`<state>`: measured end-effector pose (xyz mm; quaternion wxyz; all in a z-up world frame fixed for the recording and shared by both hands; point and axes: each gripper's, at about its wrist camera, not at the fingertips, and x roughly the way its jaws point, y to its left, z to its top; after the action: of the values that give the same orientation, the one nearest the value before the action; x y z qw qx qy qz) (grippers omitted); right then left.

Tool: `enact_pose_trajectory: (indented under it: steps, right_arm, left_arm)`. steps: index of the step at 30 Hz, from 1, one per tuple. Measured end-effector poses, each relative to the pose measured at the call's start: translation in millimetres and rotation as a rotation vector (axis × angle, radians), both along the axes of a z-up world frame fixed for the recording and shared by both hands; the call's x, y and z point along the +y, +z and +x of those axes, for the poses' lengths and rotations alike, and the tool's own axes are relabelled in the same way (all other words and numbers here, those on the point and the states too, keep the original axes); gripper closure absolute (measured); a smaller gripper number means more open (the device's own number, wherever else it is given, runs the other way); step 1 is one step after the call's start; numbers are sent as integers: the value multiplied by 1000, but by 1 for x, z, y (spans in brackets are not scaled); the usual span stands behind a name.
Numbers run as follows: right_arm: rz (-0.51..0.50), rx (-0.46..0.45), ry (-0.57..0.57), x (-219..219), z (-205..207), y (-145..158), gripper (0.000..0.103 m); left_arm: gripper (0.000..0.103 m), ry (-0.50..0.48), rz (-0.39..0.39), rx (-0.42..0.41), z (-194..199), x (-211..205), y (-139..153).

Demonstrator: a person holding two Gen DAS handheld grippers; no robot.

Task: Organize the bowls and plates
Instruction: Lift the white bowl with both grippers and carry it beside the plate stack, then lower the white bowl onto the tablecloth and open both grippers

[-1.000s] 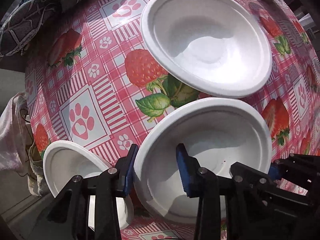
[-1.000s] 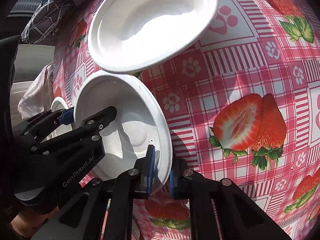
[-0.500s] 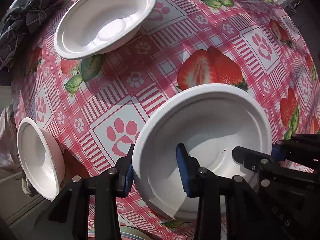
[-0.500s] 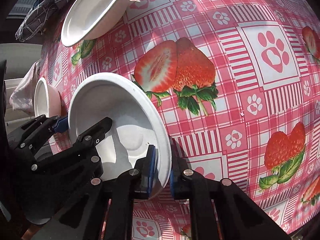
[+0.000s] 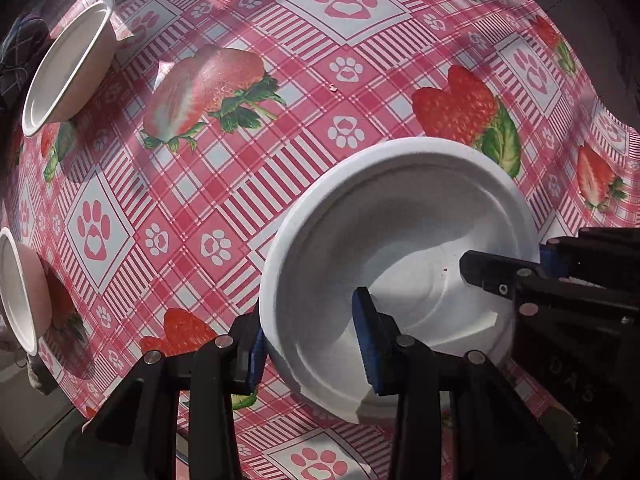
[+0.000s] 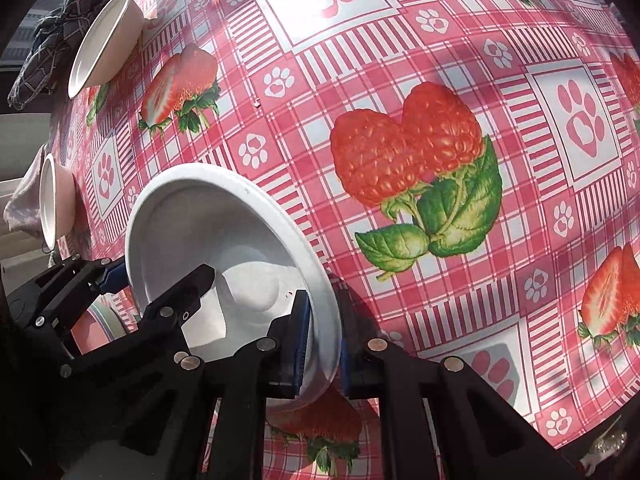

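Pink-checked cloth covers one desk [image 5: 280,128]. Three white bowls show: one large bowl [image 5: 400,240] held above it, pinched at opposite rims by the left claw [image 5: 312,344] and right claw [image 6: 324,344], and two smaller bowls [image 5: 64,68] [image 5: 20,292] at the left edge.

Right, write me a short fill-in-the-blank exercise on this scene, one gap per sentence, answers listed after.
1. Both grippers hold the rim of one large ____ bowl.
2. The right gripper is ____ on that bowl's rim.
3. The tablecloth is printed with paw prints and ____.
4. Besides the held bowl, ____ other bowls sit near the table's edge: one farther off, one nearer.

Answers: white; shut; strawberries; two
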<state>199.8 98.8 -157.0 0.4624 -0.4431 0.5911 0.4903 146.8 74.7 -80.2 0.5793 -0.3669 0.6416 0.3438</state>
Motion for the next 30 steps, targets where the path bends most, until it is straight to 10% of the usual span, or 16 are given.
enact_pose_trajectory:
  steps: [11,19,23,30]
  right_arm:
    - [-9,-37,-21,-33,32,-1,87]
    - [2,-29,-76,-67,107,21,87]
    - [54,-41,-130,-73,129,37,25]
    - [120,-64,-218,-93,160,70,25]
  left_arm:
    - [43,-74,-22,-13,76,-86,0]
    - [36,-44,-22,-8,52,-93,10]
    - [36,-34,-1,-51,29,-98,16]
    - [35,-13,-34,-168,2,-117,40]
